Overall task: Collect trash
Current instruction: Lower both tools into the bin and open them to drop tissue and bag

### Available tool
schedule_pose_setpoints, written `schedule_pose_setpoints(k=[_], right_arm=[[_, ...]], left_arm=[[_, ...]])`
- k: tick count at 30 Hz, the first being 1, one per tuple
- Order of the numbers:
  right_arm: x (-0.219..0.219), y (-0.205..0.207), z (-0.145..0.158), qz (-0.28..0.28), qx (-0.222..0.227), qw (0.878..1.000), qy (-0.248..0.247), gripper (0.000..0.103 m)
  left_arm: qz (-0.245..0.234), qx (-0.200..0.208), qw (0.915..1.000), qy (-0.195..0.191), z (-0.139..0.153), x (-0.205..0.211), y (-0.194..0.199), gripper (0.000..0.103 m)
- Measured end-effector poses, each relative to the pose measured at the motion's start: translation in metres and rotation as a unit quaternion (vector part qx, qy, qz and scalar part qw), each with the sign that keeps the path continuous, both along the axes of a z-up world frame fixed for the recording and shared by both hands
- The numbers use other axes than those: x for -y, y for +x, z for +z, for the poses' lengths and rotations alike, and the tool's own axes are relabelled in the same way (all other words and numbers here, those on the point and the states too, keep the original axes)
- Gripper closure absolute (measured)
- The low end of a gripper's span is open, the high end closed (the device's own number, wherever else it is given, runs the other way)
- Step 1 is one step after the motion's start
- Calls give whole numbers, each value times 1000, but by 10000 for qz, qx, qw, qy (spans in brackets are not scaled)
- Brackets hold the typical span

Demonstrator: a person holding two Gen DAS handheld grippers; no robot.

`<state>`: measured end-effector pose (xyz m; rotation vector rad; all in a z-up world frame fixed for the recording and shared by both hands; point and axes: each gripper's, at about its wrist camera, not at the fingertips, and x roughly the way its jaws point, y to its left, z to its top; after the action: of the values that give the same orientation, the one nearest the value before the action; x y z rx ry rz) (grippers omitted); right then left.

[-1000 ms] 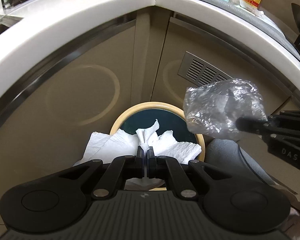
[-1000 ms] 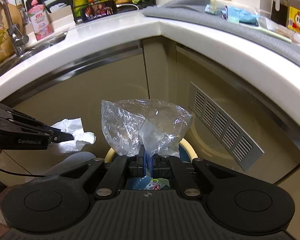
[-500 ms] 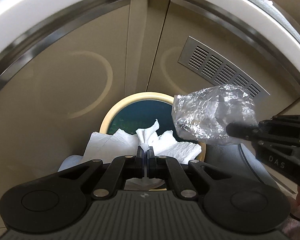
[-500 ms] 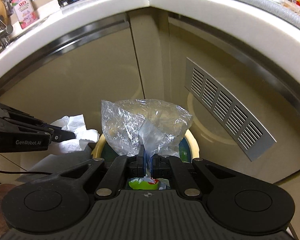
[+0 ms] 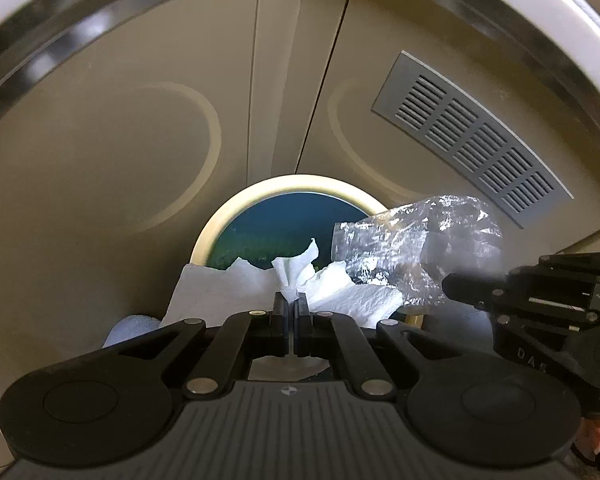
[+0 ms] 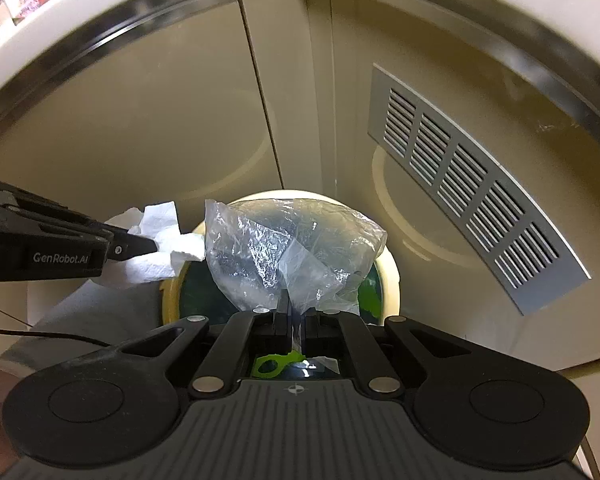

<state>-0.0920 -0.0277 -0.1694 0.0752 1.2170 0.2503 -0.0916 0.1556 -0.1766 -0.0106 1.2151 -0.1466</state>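
Clear plastic bag [image 6: 288, 248] upright in right tongs [image 6: 296, 320]

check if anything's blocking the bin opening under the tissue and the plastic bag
Nothing visible does. The bin has no lid on, and its mouth lies right beneath the tissue in the left gripper and the plastic bag in the right gripper.

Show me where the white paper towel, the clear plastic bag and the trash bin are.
white paper towel [image 5: 352, 298]: left wrist view, on the crumpled sheet right of the fingertips.
clear plastic bag [image 6: 276, 248]: right wrist view, on the crinkled middle.
trash bin [image 5: 300, 182]: left wrist view, on the cream rim's far edge.
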Motion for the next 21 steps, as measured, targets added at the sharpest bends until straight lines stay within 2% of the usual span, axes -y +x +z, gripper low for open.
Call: schedule_pose_setpoints(k=[12,21], right_arm=[[-7,28,-40,-89,-467,9988,-93,99],[-12,46,-64,-69,-691,9975,-122,99]], left_arm=[[-11,-405,9990,197,-42,9,30,101],[-11,-621,9975,325,-59,15,42,101]])
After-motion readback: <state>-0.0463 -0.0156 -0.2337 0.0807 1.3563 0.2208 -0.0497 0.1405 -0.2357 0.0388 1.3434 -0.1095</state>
